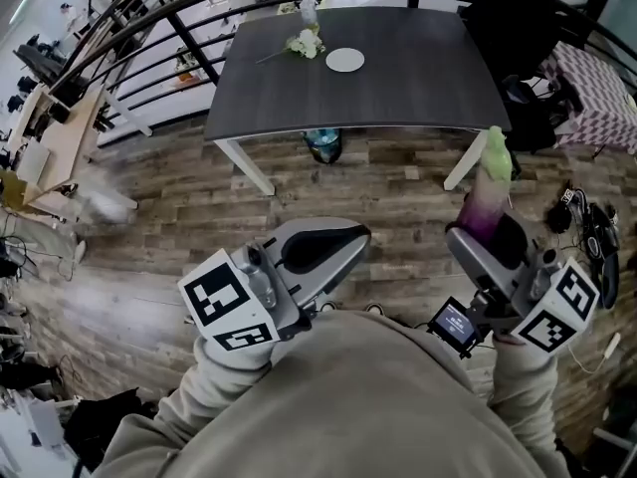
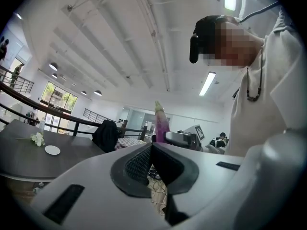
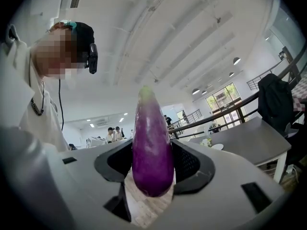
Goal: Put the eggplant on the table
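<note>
A purple eggplant (image 1: 489, 195) with a pale green tip stands upright between the jaws of my right gripper (image 1: 482, 229), which is shut on its lower half. In the right gripper view the eggplant (image 3: 151, 147) fills the gap between the dark pads. My left gripper (image 1: 350, 237) is held beside it at the left, its jaws closed together with nothing between them. From the left gripper view the eggplant (image 2: 161, 122) shows beyond the closed jaw tips. The dark grey table (image 1: 398, 88) stands ahead across the wooden floor.
On the table's far part lie a white plate (image 1: 344, 60), a bunch of white flowers (image 1: 305, 44) and a small bottle (image 1: 308, 10). A black jacket hangs on a chair (image 1: 513, 23) at the table's right. A black railing (image 1: 149, 28) curves behind. Cables and bags lie on the floor at right.
</note>
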Motion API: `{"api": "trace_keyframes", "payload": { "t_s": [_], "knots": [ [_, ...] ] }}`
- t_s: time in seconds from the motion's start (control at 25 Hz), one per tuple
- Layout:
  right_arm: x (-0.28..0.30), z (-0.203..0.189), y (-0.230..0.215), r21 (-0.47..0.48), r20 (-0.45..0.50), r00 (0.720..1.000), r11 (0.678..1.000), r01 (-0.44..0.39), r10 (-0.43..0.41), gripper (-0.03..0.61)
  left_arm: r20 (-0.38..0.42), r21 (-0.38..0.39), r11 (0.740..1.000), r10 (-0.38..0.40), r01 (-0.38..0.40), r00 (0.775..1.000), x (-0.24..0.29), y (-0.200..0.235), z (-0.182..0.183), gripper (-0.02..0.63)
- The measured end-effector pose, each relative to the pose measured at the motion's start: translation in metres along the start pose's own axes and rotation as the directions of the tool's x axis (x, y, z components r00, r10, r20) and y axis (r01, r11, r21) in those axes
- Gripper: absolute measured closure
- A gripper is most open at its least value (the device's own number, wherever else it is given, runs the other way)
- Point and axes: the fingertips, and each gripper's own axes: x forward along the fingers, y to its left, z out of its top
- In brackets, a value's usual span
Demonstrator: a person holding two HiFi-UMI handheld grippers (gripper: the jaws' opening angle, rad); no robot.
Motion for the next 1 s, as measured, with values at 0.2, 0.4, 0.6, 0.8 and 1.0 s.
{"api": "trace_keyframes", "payload": {
  "t_s": [0.2,0.4,0.6,0.8,1.0],
  "knots": [
    [-0.034,0.001,-0.021,0.008,0.003,0.999,0.999,0.046,-0.046,0.337,-0.053,0.019,0.999,-0.036,0.037,0.998,0.028,-0.015,-0.008,0.609],
    [-0.047,-0.001,-0.035,0.04,0.019,0.998,0.997,0.06,-0.061,0.337,-0.074,0.013,0.999,-0.03,0.031,0.997,0.032,-0.015,-0.012,0.609],
    [-0.036,-0.001,-0.039,0.018,0.014,0.998,0.998,0.062,-0.062,0.337,-0.077,0.0,0.999,-0.037,0.037,0.996,0.034,0.0,-0.012,0.609],
    [-0.03,0.001,-0.051,0.018,0.026,0.996,0.997,0.08,-0.08,0.337,-0.07,0.003,0.998,-0.062,0.063,0.996,0.048,0.017,-0.008,0.609],
    [-0.022,0.004,-0.063,0.029,0.042,0.993,0.993,0.112,-0.113,0.337,-0.069,0.004,0.995,-0.102,0.103,0.992,0.056,0.032,-0.001,0.609]
  ]
}}
